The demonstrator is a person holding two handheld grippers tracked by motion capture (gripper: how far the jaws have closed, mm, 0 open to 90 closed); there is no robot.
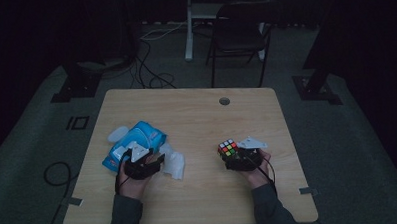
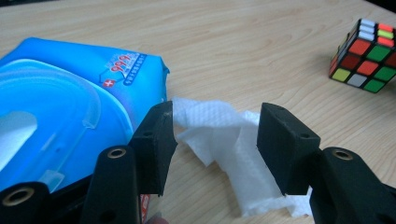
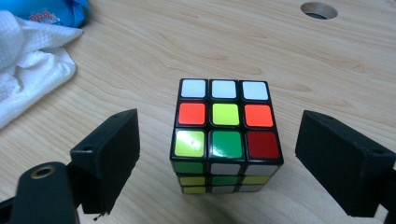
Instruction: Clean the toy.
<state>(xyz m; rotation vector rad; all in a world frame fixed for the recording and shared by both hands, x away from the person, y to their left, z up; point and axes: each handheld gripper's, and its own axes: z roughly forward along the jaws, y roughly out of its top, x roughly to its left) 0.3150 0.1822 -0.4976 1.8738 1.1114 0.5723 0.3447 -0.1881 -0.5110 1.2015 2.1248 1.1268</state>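
From above: left hand-held gripper (image 1: 160,159) sits spread by the wipe (image 1: 175,164) lying on the surface (image 1: 196,117) beside the blue pack (image 1: 137,139). Left gripper view: wipe (image 2: 224,140) between jaws, unpinched, likely dropped ready for use. Right gripper view: right hand-held gripper (image 3: 212,154) spread, straddling the cube (image 3: 225,135), probably lining up a grab.

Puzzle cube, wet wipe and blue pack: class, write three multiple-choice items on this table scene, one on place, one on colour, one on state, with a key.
1. Where is the puzzle cube?
A. on the table between the right gripper's jaws
B. on the blue pack
C. on the chair

2. What colour is the cube's top centre sticker?
A. blue
B. yellow-green
C. white

3. How do the left gripper jaws stand?
A. shut on the wipe
B. shut on the pack
C. open

Key: A, it rests on wood between the jaws; B, the right gripper view shows it; C, the white wipe lies beyond the parted pads.
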